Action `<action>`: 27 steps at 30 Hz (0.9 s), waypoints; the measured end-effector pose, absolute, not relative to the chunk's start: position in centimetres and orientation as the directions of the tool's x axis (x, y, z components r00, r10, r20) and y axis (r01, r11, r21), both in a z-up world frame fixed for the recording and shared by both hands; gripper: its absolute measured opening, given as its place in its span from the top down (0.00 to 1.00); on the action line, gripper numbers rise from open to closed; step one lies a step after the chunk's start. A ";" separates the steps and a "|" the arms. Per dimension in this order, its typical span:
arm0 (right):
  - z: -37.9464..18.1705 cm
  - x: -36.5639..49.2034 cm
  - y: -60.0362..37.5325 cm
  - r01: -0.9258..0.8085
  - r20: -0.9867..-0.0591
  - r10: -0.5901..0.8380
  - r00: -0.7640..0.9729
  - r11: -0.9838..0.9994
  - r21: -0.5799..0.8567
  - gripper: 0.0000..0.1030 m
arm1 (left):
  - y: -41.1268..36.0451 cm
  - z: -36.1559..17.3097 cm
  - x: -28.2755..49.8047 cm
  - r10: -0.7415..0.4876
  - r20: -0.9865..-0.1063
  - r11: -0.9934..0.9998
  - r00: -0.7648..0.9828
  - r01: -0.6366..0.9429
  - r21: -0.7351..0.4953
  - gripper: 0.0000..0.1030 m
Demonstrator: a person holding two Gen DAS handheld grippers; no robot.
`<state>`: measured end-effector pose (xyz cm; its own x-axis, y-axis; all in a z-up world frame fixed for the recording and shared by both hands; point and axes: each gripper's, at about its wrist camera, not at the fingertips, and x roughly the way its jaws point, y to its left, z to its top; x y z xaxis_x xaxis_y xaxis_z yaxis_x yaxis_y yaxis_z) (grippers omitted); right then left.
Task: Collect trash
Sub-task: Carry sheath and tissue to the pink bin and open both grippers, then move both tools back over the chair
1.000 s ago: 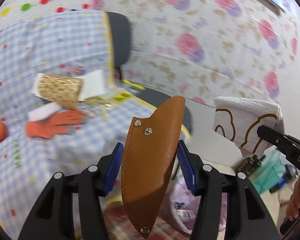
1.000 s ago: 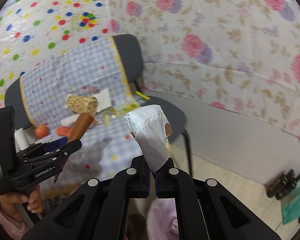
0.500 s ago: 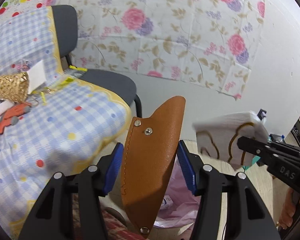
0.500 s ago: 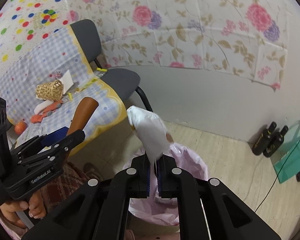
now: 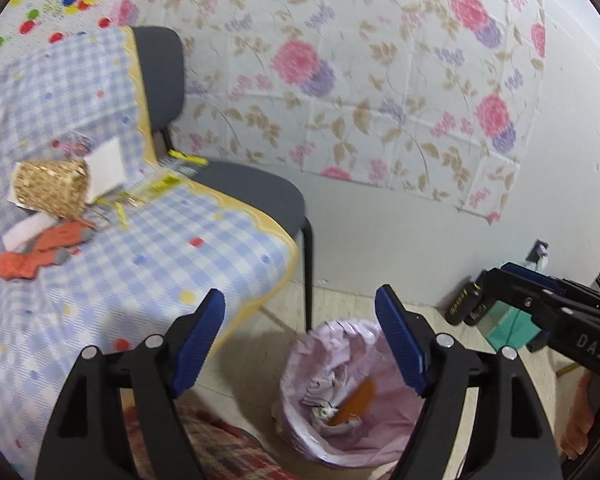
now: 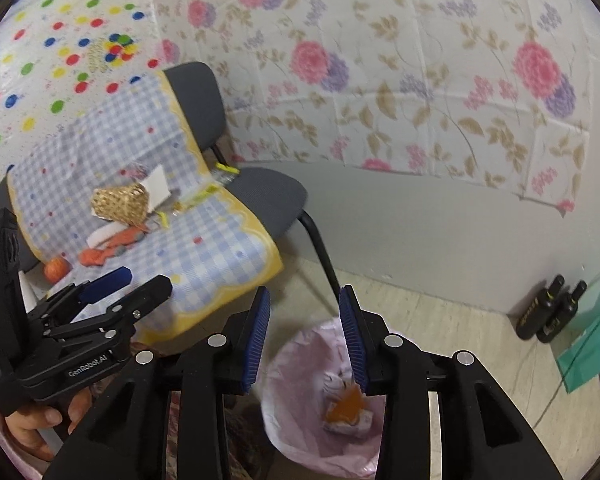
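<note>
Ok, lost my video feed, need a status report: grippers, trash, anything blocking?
Both hand-held grippers, left and right, opening, nothing between the jaws. Brown sheath and white wrapper in pink-lined bin. Nothing blocking.

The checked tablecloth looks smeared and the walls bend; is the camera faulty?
No. Left wrist view: the blue checked tablecloth is motion-blurred, while the blue-padded fingers stay sharp. Right wrist view: the fisheye lens bows the flowered wall covering, with dark corners.
</note>
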<state>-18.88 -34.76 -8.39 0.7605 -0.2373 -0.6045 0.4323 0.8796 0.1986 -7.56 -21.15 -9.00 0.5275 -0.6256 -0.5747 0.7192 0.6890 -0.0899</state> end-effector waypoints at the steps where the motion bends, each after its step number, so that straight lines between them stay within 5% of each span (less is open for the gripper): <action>1: -7.9 -18.5 -34.3 0.413 -0.593 -0.227 0.773 0.889 0.199 0.63 | -20.3 -8.5 -7.4 -0.621 -0.563 0.700 0.546 0.709 -0.085 0.27; 14: -4.4 -10.3 -24.9 0.095 -0.471 0.012 0.882 0.975 0.202 0.63 | -8.7 -4.5 -5.1 -0.419 -0.466 0.886 0.779 0.463 -0.024 0.27; 27: -2.5 -7.2 -18.8 -0.075 -0.428 0.153 0.890 0.978 0.195 0.63 | 0.4 -7.6 -4.4 -0.233 -0.529 0.967 0.816 0.251 -0.039 0.27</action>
